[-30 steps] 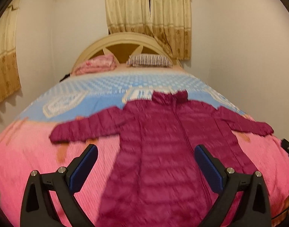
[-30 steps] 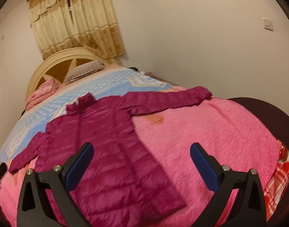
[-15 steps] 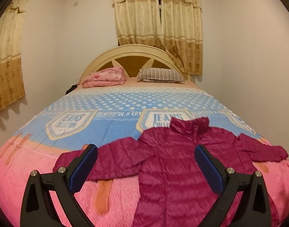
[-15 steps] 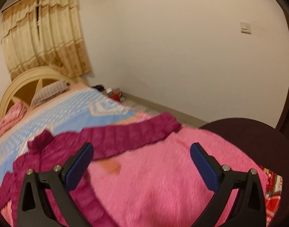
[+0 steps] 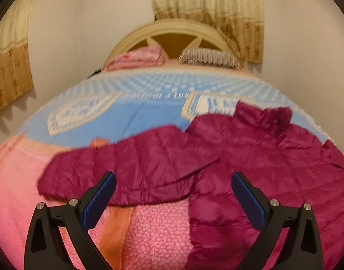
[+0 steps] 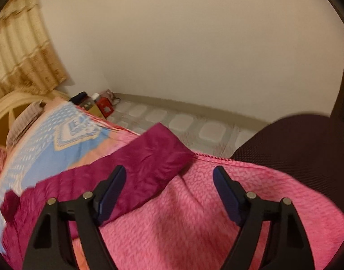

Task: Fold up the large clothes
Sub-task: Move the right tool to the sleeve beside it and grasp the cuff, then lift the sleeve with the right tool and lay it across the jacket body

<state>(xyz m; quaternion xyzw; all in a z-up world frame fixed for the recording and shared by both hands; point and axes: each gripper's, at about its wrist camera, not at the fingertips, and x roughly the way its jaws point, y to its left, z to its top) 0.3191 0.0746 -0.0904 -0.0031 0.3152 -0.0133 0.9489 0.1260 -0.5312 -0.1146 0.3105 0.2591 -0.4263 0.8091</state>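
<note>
Quilted magenta jacket (image 5: 250,157) on fleecy—seemingly—blanket (image 6: 194,213); left gripper (image 5: 173,191) wide, right gripper (image 6: 169,185) narrowing—both empty.

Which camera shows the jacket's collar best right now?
The left wrist view. There the collar of the magenta jacket stands in full sight against the blue bedcover. The right wrist view catches only a blurred bit of it at the frame's left edge, beyond one sleeve.

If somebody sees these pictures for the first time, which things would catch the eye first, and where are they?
First, the magenta puffer jacket lying spread across the pink blanket on the near part of the bed. Next, the open left hand-held gripper over one sleeve, and the open right hand-held gripper by the other sleeve's cuff.
</note>
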